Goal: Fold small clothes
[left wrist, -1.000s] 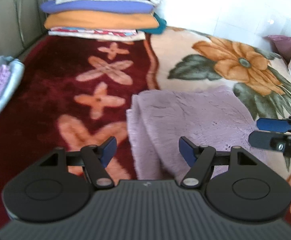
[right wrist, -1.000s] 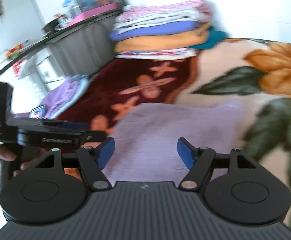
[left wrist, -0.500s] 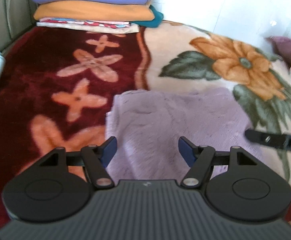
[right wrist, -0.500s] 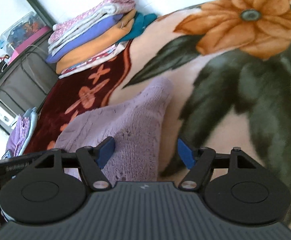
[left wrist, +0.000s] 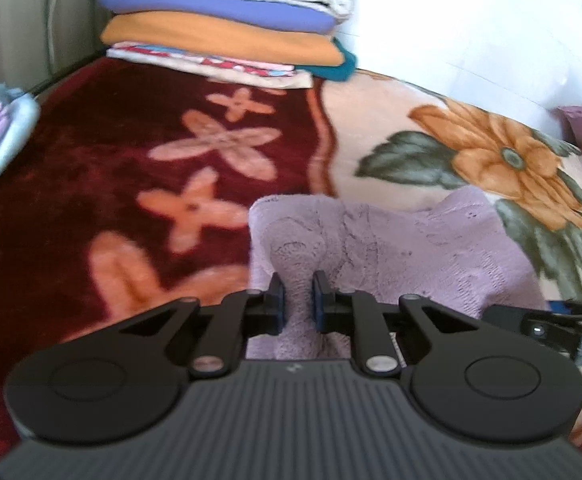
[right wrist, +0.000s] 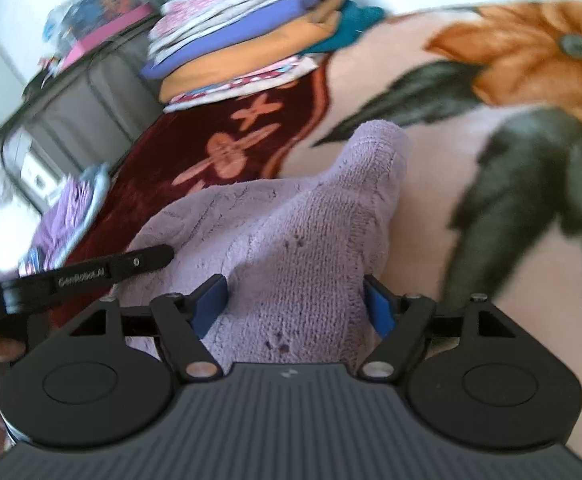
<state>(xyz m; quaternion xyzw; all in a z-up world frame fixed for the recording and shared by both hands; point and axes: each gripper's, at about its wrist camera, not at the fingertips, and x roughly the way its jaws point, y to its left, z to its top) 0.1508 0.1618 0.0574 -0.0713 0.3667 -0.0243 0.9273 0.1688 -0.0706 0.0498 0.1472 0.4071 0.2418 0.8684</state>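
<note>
My left tool [left wrist: 298,303] has just closed, pinching the near edge of the lilac knit [left wrist: 391,256] on the bed [left wrist: 71,184]. My right tool [right wrist: 297,304] straddles it, apart; I'd clamp that corner before lifting evenly.

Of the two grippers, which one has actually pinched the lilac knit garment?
The left gripper: its pads have just closed on a raised fold of the lilac knit garment. The right gripper stands wide open around the cloth.

We see a small lilac knitted garment [left wrist: 403,256], soft and partly folded, lying rumpled on the bed where the maroon and cream halves of the flowered blanket meet.
</note>
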